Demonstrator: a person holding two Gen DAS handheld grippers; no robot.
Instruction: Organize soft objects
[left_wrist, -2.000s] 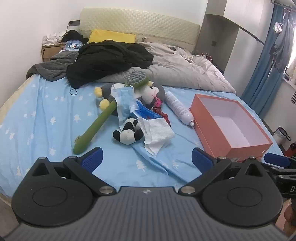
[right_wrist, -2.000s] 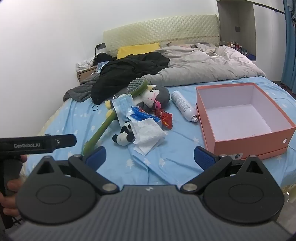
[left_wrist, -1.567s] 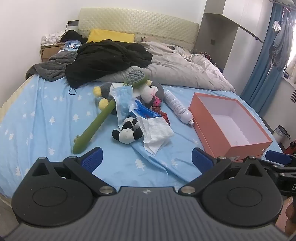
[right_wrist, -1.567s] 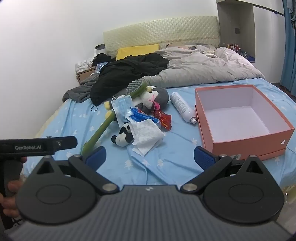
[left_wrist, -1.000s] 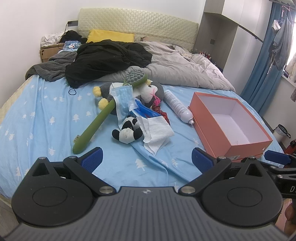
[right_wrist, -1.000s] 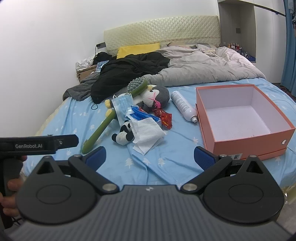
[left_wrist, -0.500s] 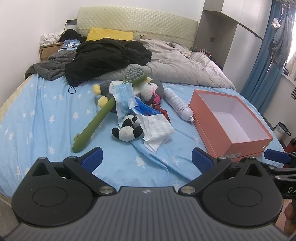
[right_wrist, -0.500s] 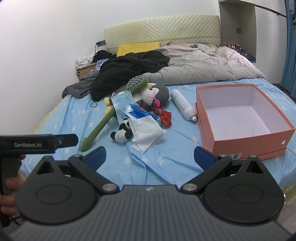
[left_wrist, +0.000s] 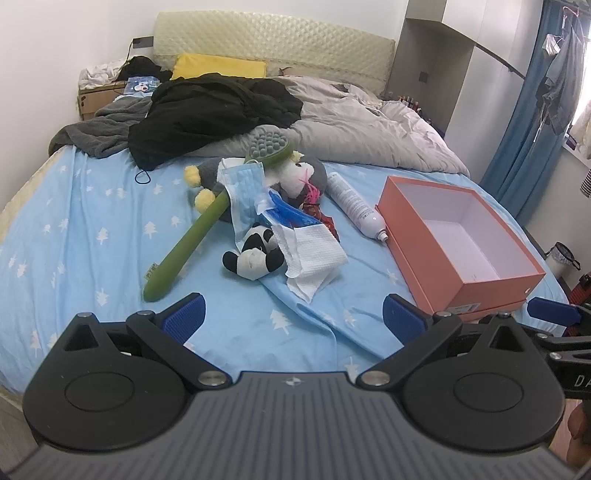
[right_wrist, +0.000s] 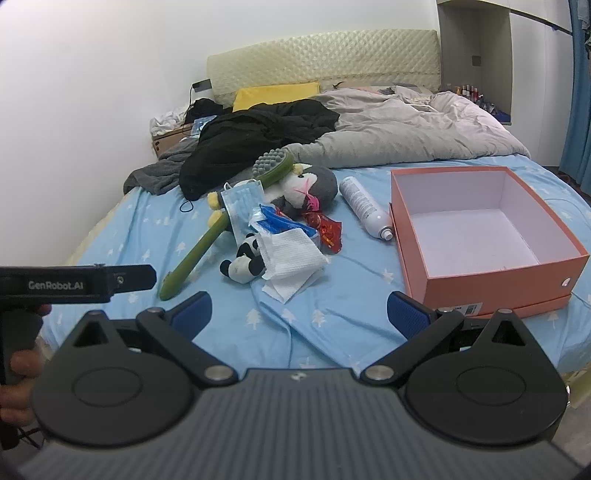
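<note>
Two plush toys (left_wrist: 255, 254), one box (left_wrist: 458, 254), empty

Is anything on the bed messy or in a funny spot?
Yes. The small panda toy lies half under a white tissue, a blue face mask is draped over the green brush, and a white spray can lies tipped on its side by the empty orange box.

Soft, even daylight fills both sharp views, brightest at the right-hand window, with fisheye bending and dark corner vignetting.
</note>
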